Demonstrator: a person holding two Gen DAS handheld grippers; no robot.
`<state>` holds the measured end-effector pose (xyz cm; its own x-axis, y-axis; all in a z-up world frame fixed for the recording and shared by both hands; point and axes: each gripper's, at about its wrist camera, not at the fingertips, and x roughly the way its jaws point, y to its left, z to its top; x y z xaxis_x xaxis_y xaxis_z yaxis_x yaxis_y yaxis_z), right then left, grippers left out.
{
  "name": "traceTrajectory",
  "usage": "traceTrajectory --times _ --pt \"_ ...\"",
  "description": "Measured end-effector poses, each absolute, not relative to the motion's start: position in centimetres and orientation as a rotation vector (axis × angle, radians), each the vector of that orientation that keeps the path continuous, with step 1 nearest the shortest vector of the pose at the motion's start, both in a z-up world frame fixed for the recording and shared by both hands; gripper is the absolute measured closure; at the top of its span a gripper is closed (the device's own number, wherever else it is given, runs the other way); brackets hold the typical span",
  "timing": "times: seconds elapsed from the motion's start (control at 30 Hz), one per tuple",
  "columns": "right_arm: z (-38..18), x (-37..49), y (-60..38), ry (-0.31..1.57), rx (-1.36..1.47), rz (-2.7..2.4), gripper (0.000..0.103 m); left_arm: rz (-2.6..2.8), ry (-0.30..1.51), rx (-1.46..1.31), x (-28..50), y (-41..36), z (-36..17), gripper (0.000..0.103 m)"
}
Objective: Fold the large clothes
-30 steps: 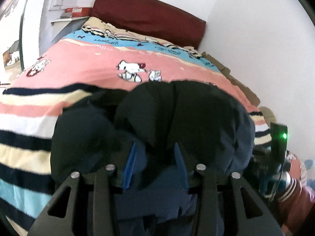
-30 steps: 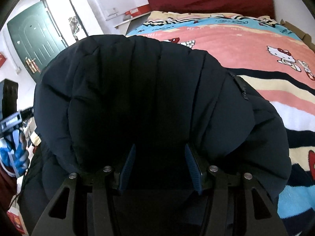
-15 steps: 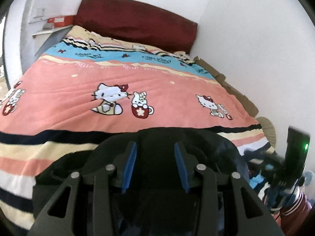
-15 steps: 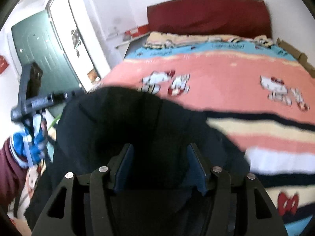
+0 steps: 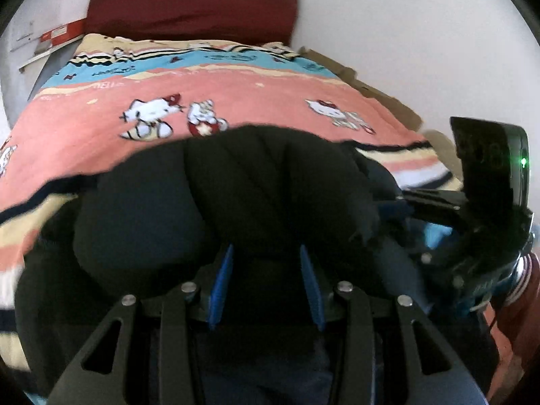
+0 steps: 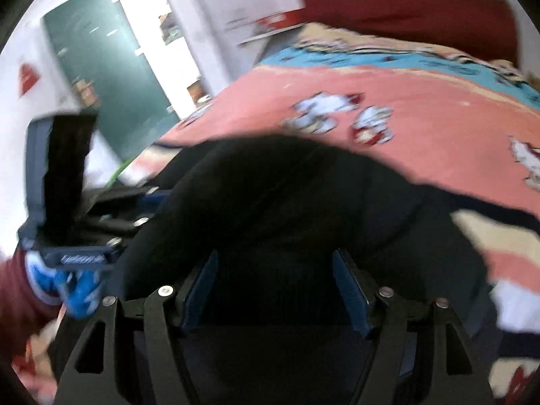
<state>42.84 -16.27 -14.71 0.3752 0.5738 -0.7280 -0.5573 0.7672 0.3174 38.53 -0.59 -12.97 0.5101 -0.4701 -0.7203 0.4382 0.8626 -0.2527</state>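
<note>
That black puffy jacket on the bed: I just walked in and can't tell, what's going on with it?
A person is folding it with a handheld claw in each hand. The left claw and the right claw each have the black jacket bunched between their blue fingers, over the near end of the cartoon-print bedspread. The pictures are blurred, and the fold looks unfinished.

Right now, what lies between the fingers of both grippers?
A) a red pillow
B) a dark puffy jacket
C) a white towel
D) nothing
B: the dark puffy jacket bulges between the left gripper fingers, and in the right wrist view between those of the right gripper, above the pink cartoon bedspread.
</note>
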Motion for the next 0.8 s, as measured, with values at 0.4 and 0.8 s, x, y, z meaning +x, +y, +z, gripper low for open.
traceTrajectory --times 0.4,0.8 --pt "-18.6 36.8 -15.7 1.002 -0.188 0.597 0.033 -0.45 0.876 0.042 36.6 -0.8 -16.9 0.065" --pt "-21.1 40.9 -14.5 1.039 -0.168 0.502 0.034 -0.34 0.923 0.047 39.3 -1.1 -18.1 0.065"
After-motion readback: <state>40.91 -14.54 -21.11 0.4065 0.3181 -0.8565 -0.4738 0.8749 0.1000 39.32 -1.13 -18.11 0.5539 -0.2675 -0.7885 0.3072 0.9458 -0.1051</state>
